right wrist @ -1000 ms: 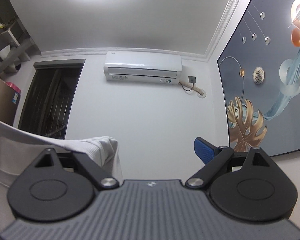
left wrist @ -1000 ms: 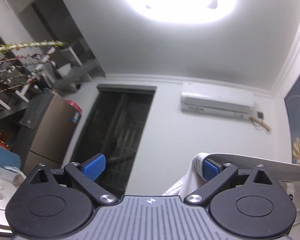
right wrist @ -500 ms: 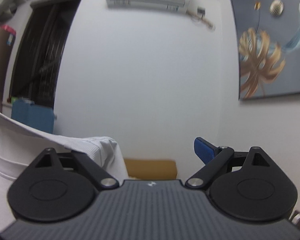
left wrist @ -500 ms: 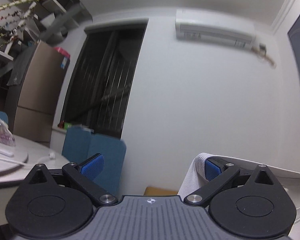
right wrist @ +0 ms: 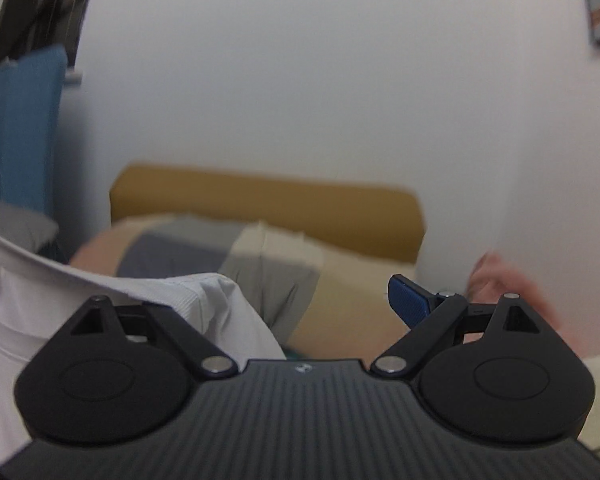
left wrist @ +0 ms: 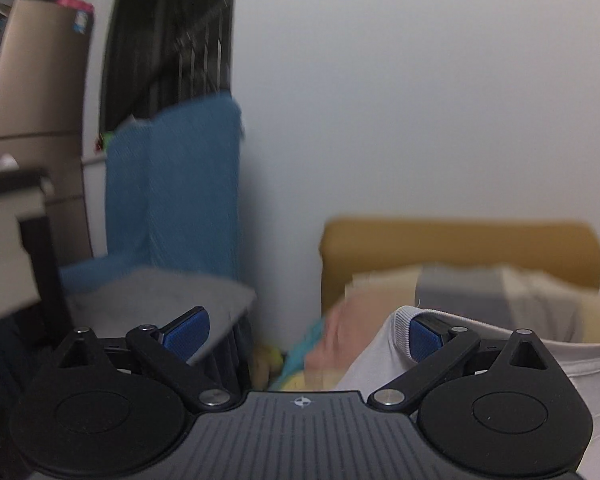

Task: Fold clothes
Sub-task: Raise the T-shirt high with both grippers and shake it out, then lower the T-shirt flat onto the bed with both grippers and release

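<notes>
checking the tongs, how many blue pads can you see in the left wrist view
2: one blue pad bare on the left finger, the other pad on the right finger with the white garment draped over it.

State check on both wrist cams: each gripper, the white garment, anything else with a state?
left gripper: jaws wide apart, white garment hooked over one finger only.
right gripper: jaws wide apart, garment draped over one finger.
white garment: lifted, stretched between the two grippers, not folded.
blue cloth: hanging upright at the left, blurred.
mustard headboard: upright against the wall.
bedding: rumpled, blurred.
</notes>
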Action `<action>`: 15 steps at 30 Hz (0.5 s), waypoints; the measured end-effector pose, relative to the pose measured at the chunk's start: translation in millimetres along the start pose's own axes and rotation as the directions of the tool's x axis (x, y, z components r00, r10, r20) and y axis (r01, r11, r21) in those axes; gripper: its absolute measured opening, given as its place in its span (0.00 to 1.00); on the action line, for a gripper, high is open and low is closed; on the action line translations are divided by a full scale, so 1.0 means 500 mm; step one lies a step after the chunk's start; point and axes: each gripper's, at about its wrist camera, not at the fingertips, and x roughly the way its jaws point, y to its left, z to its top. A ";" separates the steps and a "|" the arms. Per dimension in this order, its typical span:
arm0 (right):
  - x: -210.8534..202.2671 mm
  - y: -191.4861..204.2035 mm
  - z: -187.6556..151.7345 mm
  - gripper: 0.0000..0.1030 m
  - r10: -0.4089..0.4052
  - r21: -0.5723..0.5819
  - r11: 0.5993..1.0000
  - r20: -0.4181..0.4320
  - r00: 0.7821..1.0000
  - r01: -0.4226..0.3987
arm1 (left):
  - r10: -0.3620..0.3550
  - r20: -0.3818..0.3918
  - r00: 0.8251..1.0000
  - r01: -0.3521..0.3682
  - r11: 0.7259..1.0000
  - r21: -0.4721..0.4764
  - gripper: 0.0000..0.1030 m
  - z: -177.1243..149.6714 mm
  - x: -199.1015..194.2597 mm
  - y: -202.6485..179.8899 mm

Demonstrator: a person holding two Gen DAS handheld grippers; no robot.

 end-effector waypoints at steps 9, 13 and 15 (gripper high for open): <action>0.234 0.099 -0.157 0.89 0.179 -0.024 0.979 -0.397 0.900 -0.205 | -0.076 -0.398 0.914 0.090 0.996 0.017 0.97 -0.172 0.250 -0.013; 0.240 0.132 -0.170 0.89 0.314 0.041 0.940 -0.496 0.810 -0.340 | -0.188 -0.573 0.798 0.233 0.972 0.005 0.97 -0.166 0.273 -0.011; 0.228 0.139 -0.167 0.89 0.386 0.106 0.914 -0.524 0.759 -0.391 | -0.193 -0.543 0.817 0.241 0.970 0.019 0.99 -0.154 0.244 -0.009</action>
